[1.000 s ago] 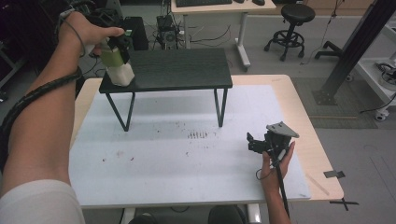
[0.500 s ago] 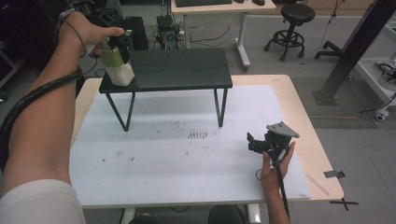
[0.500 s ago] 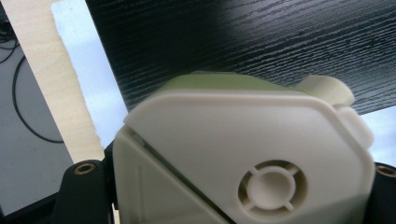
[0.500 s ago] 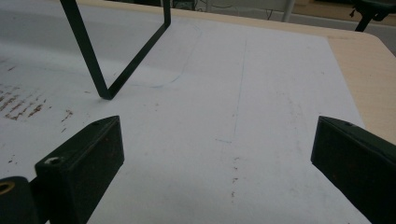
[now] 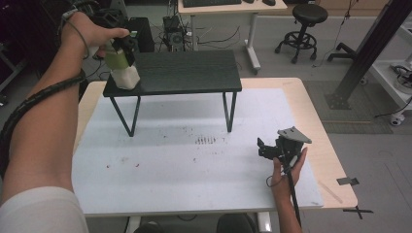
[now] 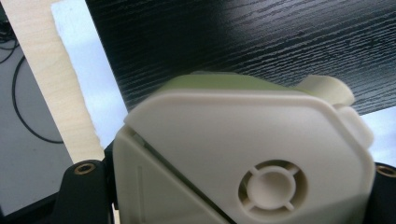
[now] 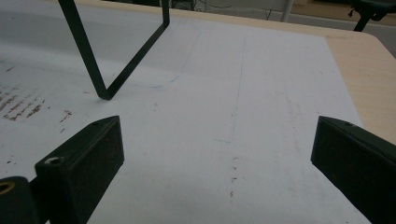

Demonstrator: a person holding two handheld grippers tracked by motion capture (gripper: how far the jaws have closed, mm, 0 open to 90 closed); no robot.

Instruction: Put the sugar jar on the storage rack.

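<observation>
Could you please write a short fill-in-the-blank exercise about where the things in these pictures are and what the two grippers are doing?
1. The left gripper holds a cream and green container on the ____ raised shelf.
2. The container stands at the shelf's ____ end in the high view.
3. The right gripper has its jaws ____ with nothing between them.
4. The shelf stands on a ____ sheet covering the table.

Missing words: black; left; open; white
</observation>
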